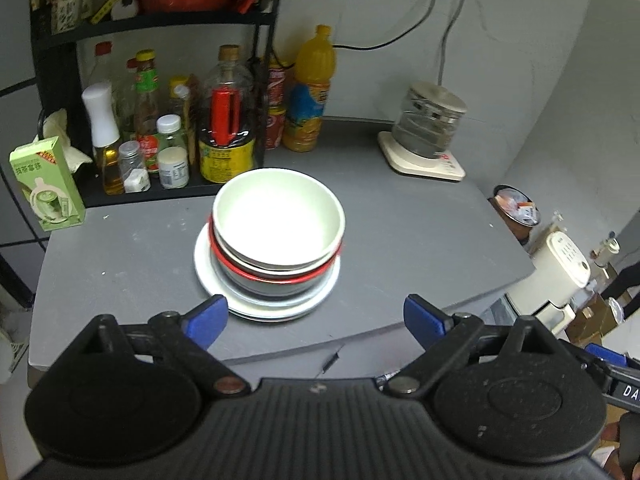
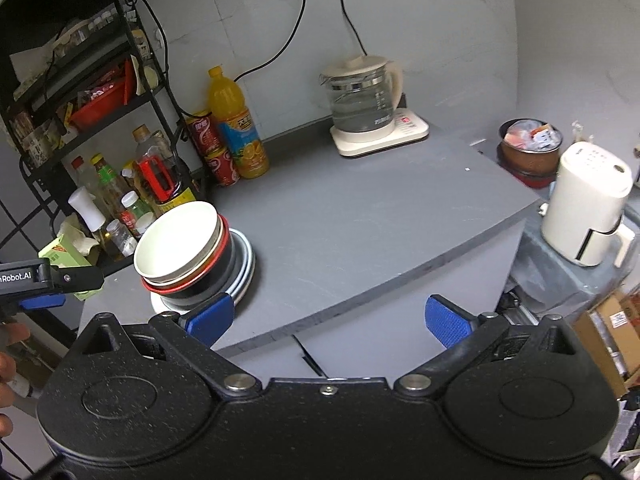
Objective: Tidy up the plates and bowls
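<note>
A stack stands on the grey table [image 1: 400, 232]: white plates [image 1: 208, 280] at the bottom, a dark bowl with a red rim [image 1: 276, 280] on them, and a white bowl [image 1: 276, 220] on top. The stack also shows in the right wrist view, with the white bowl [image 2: 176, 240] over the plates [image 2: 244, 264]. My left gripper [image 1: 316, 320] is open and empty, just short of the stack's near edge. My right gripper [image 2: 328, 318] is open and empty at the table's front edge, to the right of the stack.
A black rack [image 1: 160, 20] with bottles and jars [image 1: 224, 120] stands behind the stack. An orange juice bottle [image 1: 310, 92], red cans [image 2: 216, 152] and a glass kettle on a white base [image 2: 368, 104] stand at the back. A green carton [image 1: 44, 184] is far left. A white appliance [image 2: 588, 208] sits right.
</note>
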A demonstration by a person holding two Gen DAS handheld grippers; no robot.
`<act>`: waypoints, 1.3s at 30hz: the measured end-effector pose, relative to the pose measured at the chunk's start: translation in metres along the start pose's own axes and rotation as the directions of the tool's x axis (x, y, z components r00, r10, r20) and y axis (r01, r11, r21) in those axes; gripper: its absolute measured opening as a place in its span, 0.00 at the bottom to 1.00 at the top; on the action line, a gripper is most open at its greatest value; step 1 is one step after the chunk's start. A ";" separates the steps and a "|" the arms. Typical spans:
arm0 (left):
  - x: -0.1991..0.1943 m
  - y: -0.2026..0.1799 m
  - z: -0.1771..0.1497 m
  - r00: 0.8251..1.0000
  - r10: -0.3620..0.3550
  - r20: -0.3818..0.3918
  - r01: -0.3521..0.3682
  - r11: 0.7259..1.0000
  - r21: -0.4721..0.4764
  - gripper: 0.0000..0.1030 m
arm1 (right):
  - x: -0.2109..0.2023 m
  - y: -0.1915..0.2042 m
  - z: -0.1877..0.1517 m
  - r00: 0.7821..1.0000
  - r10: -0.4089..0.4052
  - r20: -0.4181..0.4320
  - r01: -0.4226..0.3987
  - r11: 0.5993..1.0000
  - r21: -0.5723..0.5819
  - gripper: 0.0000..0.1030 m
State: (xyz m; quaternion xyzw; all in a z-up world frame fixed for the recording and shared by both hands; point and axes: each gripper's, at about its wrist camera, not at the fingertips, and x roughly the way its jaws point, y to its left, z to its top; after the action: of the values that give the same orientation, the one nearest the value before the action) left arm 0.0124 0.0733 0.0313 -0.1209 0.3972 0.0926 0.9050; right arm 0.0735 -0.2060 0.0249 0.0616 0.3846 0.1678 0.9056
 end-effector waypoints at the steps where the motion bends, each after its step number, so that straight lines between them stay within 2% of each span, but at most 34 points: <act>1: -0.003 -0.004 -0.002 1.000 -0.004 0.002 0.004 1.000 0.009 0.91 | -0.004 -0.001 -0.001 1.000 -0.003 0.004 0.003 1.000 -0.001 1.00; 9: -0.022 -0.023 -0.021 1.000 -0.022 0.023 0.020 0.997 0.071 0.93 | -0.031 -0.010 -0.006 0.998 -0.028 0.050 0.029 1.000 -0.011 1.00; 12: -0.028 -0.025 -0.029 0.999 -0.031 0.029 0.028 0.996 0.080 0.97 | -0.037 -0.010 -0.009 0.997 -0.042 0.066 0.044 0.999 -0.016 1.00; 18: -0.036 -0.024 -0.040 0.998 -0.044 0.053 0.038 0.994 0.107 0.97 | -0.043 -0.004 -0.013 0.996 -0.033 0.085 0.036 0.999 -0.039 1.00; 28: -0.043 -0.010 -0.050 0.997 -0.027 0.066 0.020 0.994 0.103 1.00 | -0.038 0.013 -0.023 0.998 -0.023 0.057 0.029 0.995 -0.095 1.00; 39: -0.045 0.000 -0.055 0.997 -0.063 0.051 0.057 0.991 0.123 1.00 | -0.043 0.023 -0.032 0.998 -0.029 0.063 0.036 0.994 -0.106 1.00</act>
State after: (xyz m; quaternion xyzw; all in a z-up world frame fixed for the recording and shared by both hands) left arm -0.0560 0.0540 0.0290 -0.0749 0.3736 0.0442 0.9235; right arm 0.0170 -0.2000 0.0377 0.0120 0.3482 0.1715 0.9215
